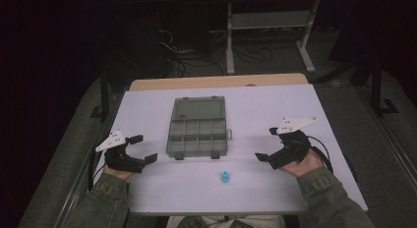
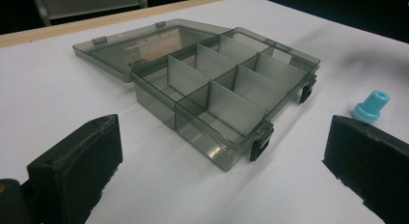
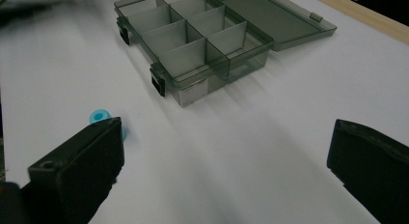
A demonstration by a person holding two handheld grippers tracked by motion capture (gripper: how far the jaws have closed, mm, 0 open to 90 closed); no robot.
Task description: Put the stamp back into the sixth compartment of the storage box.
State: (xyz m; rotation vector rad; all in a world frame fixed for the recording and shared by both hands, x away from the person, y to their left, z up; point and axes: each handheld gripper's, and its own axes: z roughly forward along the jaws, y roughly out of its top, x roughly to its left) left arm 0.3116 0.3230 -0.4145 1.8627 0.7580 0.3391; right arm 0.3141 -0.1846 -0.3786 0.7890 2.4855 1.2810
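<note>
High view: grey compartment box [image 1: 197, 127] sat mid-counter [image 1: 275, 105], lid flat open on far side. Small blue cap [image 1: 225, 177] stood near of the box, slightly right, well apart from both tongs. Left tongs [image 1: 142, 148] hovered left of box, jaws spread, nothing btwn them. Right tongs [image 1: 266, 143] hovered right of box, jaws spread too, holding nothing.

Left gripper view: box [image 2: 217, 89] ahead w/ dividers, compartments looked bare; blue cap [image 2: 370, 106] upright just past the right jaw.

Right gripper view: blurred; box [image 3: 193, 40] ahead, blue cap [image 3: 99, 116] just beyond the left jaw, not touching as far as I could tell.
</note>
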